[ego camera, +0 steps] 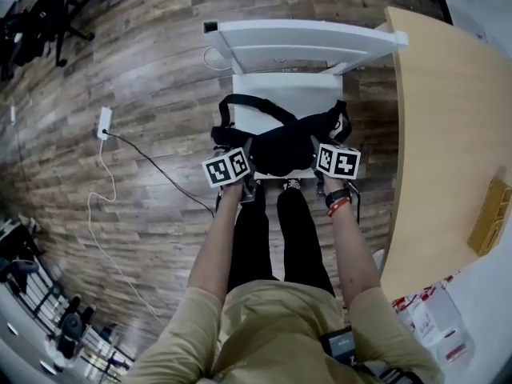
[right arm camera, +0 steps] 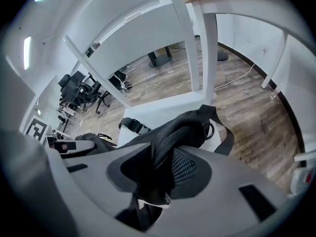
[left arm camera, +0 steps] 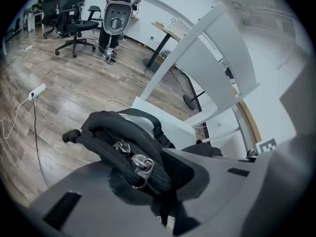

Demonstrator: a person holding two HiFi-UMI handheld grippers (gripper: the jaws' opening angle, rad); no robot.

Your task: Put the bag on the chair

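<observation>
A black bag (ego camera: 280,146) with a strap lies on the seat of the white chair (ego camera: 280,86), which stands right in front of me. My left gripper (ego camera: 248,149) is at the bag's left end. In the left gripper view its jaws (left arm camera: 158,181) pinch the zipper edge of the bag (left arm camera: 123,142). My right gripper (ego camera: 317,147) is at the bag's right end. In the right gripper view the bag's fabric (right arm camera: 182,130) fills the gap between that gripper's jaws (right arm camera: 158,177). The strap loops over the seat behind the bag.
A light wooden desk (ego camera: 448,118) runs along the right, close to the chair. A white power strip (ego camera: 104,122) with a trailing cable lies on the wood floor at left. Black office chairs (ego camera: 40,14) stand far left. The person's legs (ego camera: 272,230) are just before the chair.
</observation>
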